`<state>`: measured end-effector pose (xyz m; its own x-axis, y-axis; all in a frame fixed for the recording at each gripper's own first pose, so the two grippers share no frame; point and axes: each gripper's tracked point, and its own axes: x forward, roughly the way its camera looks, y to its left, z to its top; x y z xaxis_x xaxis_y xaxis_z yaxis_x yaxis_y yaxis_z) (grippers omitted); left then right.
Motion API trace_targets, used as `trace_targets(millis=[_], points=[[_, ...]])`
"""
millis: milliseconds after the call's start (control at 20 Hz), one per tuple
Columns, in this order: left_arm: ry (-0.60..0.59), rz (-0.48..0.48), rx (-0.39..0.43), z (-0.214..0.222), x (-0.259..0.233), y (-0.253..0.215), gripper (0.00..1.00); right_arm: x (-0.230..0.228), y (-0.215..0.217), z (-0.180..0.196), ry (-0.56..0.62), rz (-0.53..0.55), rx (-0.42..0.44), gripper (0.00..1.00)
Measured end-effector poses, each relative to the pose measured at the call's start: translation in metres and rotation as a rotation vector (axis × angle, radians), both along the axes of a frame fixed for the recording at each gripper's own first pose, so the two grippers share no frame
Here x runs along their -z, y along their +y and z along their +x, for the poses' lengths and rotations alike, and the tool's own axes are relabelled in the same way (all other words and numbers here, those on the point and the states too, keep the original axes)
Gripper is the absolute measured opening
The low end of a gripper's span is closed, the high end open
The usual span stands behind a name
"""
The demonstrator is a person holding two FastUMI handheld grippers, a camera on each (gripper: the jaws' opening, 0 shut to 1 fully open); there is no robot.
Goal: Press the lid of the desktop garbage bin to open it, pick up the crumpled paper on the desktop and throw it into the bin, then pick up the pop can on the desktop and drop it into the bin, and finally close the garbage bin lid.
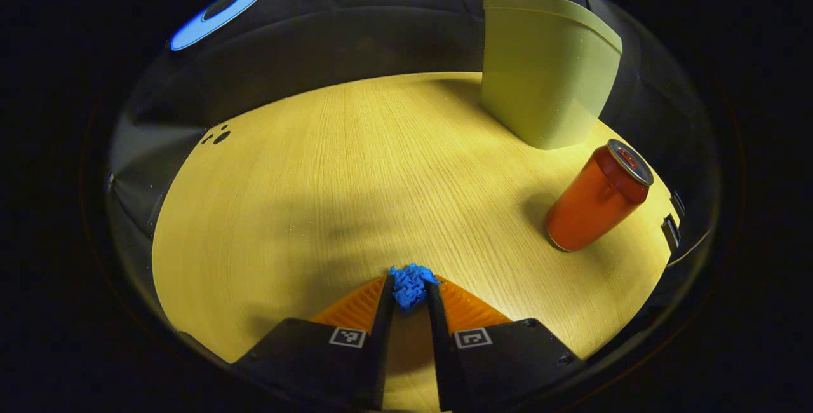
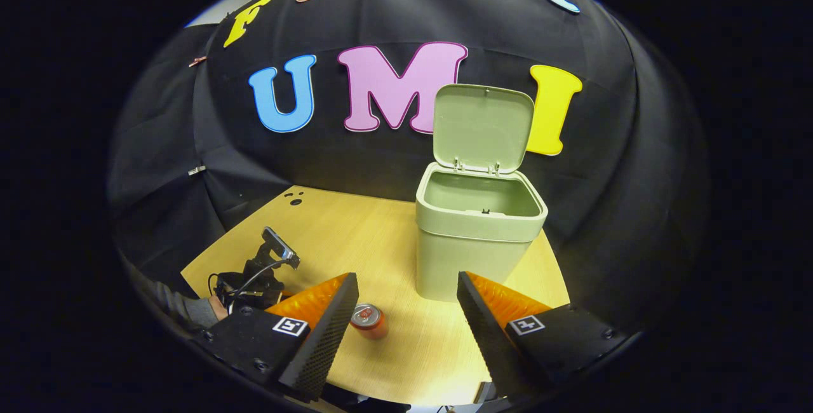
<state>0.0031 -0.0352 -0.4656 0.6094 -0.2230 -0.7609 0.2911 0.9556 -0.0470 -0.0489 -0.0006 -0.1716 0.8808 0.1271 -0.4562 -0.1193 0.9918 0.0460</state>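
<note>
In my left gripper view, the left gripper [image 1: 409,292] is narrowed onto the crumpled paper [image 1: 411,284], a small blue wad pinched between both fingers at six o'clock, low over the tabletop [image 1: 330,184]; I cannot tell whether the wad touches the wood. The pop can [image 1: 597,198] stands at about three o'clock from the paper, orange, on its base with its long axis upright; the fisheye leans it so the silver top points toward one o'clock. The garbage bin [image 1: 546,76] rises beyond the can at one o'clock, near it but apart, its pale green wall facing me and its rim cut by the upper edge. In my right gripper view, the right gripper [image 2: 406,311] is spread wide with nothing between the fingers, hanging above the tabletop's near edge. The bin sits at twelve o'clock from that gap, upright, its mouth open upward and its lid [image 2: 483,124] swung up on the rear hinges, standing nearly vertical against the booth's cloth wall. The can shows just inside my left finger [image 2: 324,330] at about nine o'clock from the gap's middle, top toward the camera, in front of the bin and apart from it. Farther out at eight o'clock, a hand [image 2: 219,305] with a grey sleeve holds the other gripper low over the tabletop.
</note>
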Motion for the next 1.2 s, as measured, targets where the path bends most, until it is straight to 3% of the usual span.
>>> trace_targets(millis=[50, 100, 200, 350, 400, 550, 650, 900, 1200], points=[[-0.002, -0.006, 0.001, -0.001, -0.002, 0.0, 0.31, 0.0, 0.001, 0.001, -0.001, 0.0, -0.001, 0.98], [-0.008, -0.015, 0.001, -0.002, -0.004, 0.001, 0.37, -0.001, 0.001, 0.0, -0.003, 0.002, -0.002, 0.98], [-0.021, -0.024, 0.0, -0.005, -0.01, 0.003, 0.29, -0.001, 0.002, -0.001, -0.005, 0.003, -0.004, 0.98], [-0.052, -0.039, -0.008, -0.007, -0.028, 0.006, 0.34, 0.001, 0.006, -0.002, -0.004, 0.007, -0.013, 0.98], [-0.071, -0.051, -0.01, -0.007, -0.038, 0.006, 0.29, 0.001, 0.007, -0.003, -0.003, 0.008, -0.015, 0.98], [-0.151, -0.1, -0.012, 0.003, -0.083, 0.002, 0.29, 0.004, 0.009, -0.003, 0.001, 0.013, -0.023, 0.98], [-0.212, -0.138, -0.006, 0.011, -0.116, -0.003, 0.37, 0.006, 0.011, -0.001, 0.004, 0.022, -0.028, 0.98], [-0.371, -0.233, 0.031, 0.035, -0.213, -0.021, 0.29, 0.011, 0.02, -0.003, 0.015, 0.04, -0.053, 0.98], [-0.531, -0.348, 0.093, 0.066, -0.312, -0.059, 0.33, 0.018, 0.028, -0.01, 0.031, 0.046, -0.071, 0.99]])
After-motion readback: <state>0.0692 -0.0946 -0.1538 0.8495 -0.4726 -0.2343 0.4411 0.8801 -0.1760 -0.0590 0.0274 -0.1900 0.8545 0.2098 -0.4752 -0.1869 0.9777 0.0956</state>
